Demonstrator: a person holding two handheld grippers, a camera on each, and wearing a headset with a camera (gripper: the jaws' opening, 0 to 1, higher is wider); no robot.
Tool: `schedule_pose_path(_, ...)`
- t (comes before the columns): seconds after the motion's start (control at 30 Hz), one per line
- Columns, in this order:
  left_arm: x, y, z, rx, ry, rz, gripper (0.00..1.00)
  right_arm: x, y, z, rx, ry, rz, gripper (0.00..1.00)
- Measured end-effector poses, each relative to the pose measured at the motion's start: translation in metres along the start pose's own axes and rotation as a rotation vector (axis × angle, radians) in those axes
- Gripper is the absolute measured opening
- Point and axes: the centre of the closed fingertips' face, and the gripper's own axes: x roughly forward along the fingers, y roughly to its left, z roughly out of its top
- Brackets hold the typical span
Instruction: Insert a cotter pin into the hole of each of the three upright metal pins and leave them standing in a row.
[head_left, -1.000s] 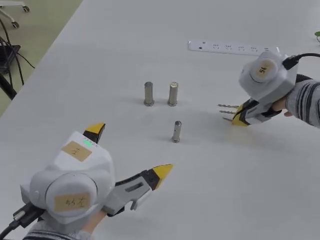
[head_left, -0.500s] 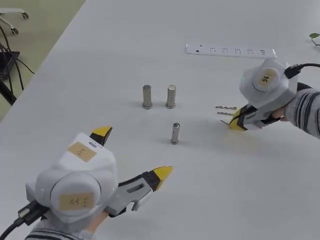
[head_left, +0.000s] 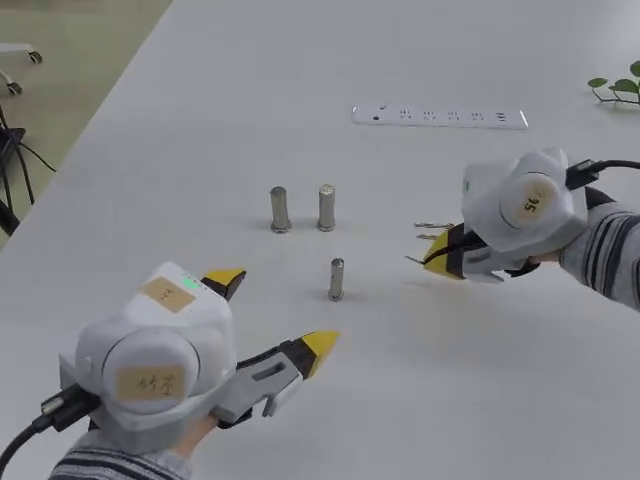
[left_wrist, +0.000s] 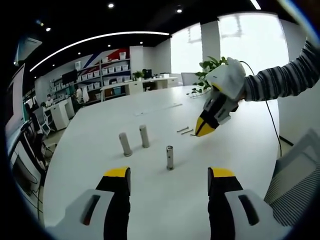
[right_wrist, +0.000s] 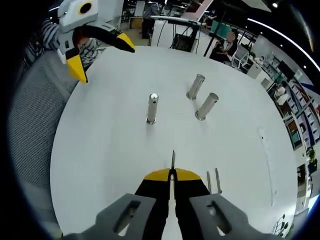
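Right gripper (right_wrist: 172, 174): jaws were closed on one cotter pin (right_wrist: 173, 159), pinched by its rear end so that most of its length projected past the yellow tips, aimed roughly at the front metal pin (right_wrist: 152, 107) and well short of it. Two loose cotter pins (right_wrist: 217, 180) lay flat on the table (head_left: 480, 380), farther from the front metal pin than the held one, just beside the right gripper. Left gripper (left_wrist: 169, 173): jaws were wide apart and empty, level with the table on the near side of the front metal pin and well apart from it. The two rear metal pins (head_left: 280, 209) stood side by side beyond the front metal pin, which stood out of line with them; a power strip (head_left: 440, 116) lay farther off again.

Likely hazards:
- The cross hole of the front metal pin could not be made out, so its facing was unknown, and a cotter pin brought in off-axis would probably strike the wall.
- The front metal pin stood free and slender. With the left gripper not bracing it, a sideways push could tip it, and it might roll toward the rear metal pins.
- A thin cotter pin held at one end could swivel or slide in the jaws on contact, spoiling the aim.
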Motion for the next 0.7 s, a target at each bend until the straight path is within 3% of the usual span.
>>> schedule_pose_path(0.37,0.010,-0.010,0.012,0.035,-0.002,-0.057,0.44,-0.010,0.023,0.045,-0.193,-0.129,0.004,0.00)
schedule_pose_path(0.5,0.012,-0.018,0.017,-0.034,-0.017,-0.095,0.38,-0.012,0.029,0.054,-0.243,-0.164,-0.003,0.00)
schedule_pose_path(0.57,0.013,-0.024,0.018,-0.099,-0.020,-0.123,0.34,-0.013,0.033,0.059,-0.272,-0.180,-0.006,0.00)
schedule_pose_path(0.7,0.013,-0.025,0.022,-0.190,-0.043,-0.138,0.29,-0.016,0.039,0.066,-0.300,-0.203,-0.013,0.00)
